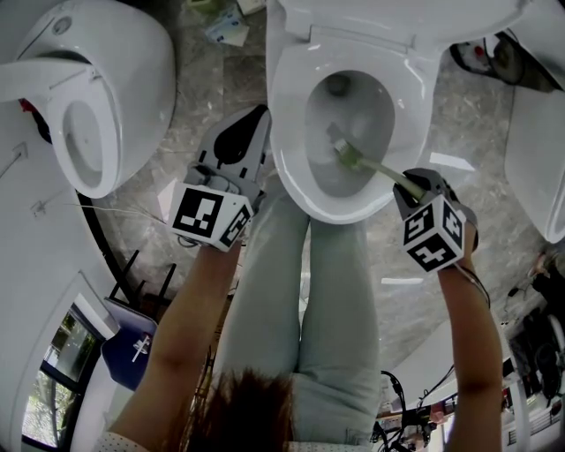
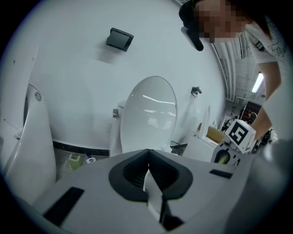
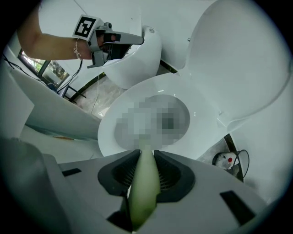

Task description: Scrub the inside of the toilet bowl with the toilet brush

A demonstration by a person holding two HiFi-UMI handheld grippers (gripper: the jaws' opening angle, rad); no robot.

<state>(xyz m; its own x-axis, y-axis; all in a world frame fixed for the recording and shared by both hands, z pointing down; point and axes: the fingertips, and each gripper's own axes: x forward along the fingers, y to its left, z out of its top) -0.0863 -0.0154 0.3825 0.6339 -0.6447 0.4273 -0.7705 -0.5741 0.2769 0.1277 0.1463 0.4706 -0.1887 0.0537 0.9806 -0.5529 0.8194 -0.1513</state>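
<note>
The white toilet (image 1: 291,150) stands open in the head view, its lid (image 2: 151,114) raised against the wall. A pale green toilet brush (image 1: 347,154) has its head inside the bowl (image 1: 353,106), low on the near wall. Its handle (image 3: 144,183) runs back between the jaws of my right gripper (image 1: 408,184), which is shut on it just over the front right rim. In the right gripper view a mosaic patch hides the bowl's inside. My left gripper (image 1: 249,131) hovers beside the toilet's left rim, shut and holding nothing (image 2: 149,171).
A second white toilet (image 1: 97,97) stands at the left and another white fixture (image 1: 540,150) at the right. The person's legs (image 1: 300,291) stand right before the bowl. Small litter (image 1: 225,26) lies on the marble floor; a cabled item with a red spot (image 3: 226,160) sits behind the toilet's right side.
</note>
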